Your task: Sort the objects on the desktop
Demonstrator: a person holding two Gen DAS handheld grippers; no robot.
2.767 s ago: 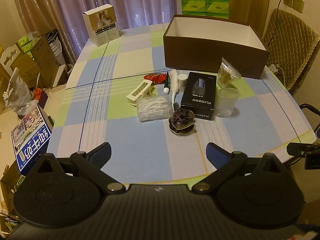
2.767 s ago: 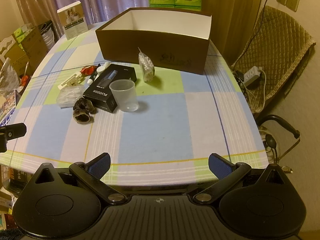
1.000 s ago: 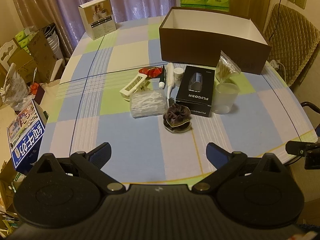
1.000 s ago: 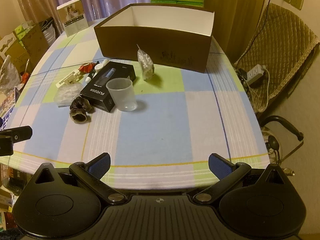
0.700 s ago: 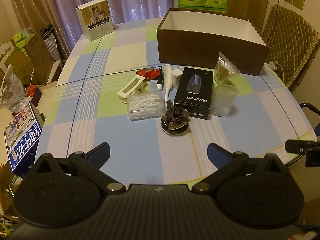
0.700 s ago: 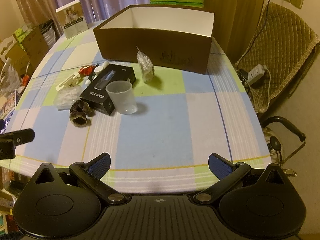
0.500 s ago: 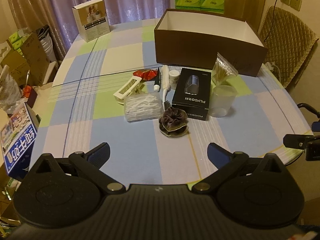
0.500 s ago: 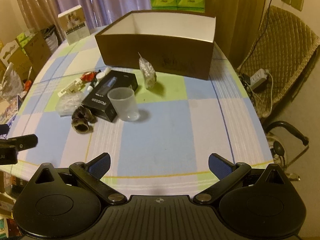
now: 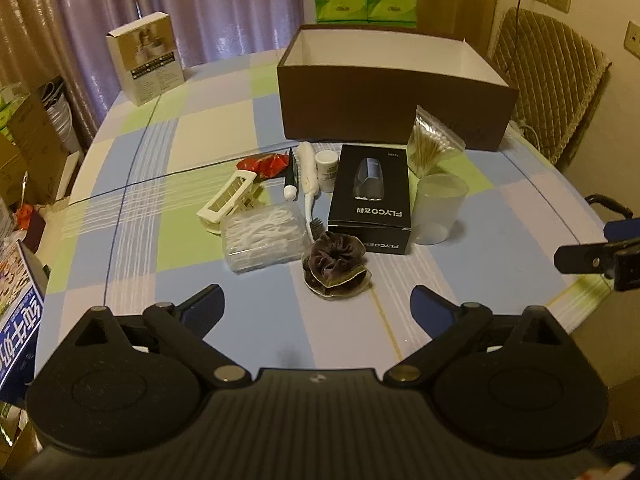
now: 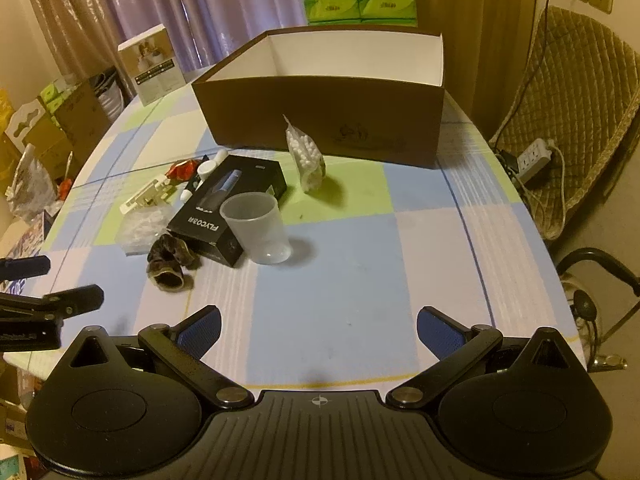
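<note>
Hovering over the near edge of the checked-cloth surface [image 9: 248, 120], your left gripper [image 9: 316, 300] and right gripper [image 10: 318, 326] both hold their jaws spread wide, empty. The dark velvet scrunchie [image 9: 334, 266], black rectangular FLYCO box [image 9: 370, 198] and translucent plastic cup [image 10: 256, 228] lie clustered before the open brown cardboard box [image 9: 384, 104].

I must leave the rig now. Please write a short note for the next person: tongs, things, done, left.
Left tongs: open, empty, low over the near table edge.
Right tongs: open, empty.
Brown box: at the far side; no items visible inside.
Scrunchie, black box, plastic cup, swab bag and floss case are clustered mid-table.
Done: nothing sorted.
Left: everything, probably into the brown box.
</note>
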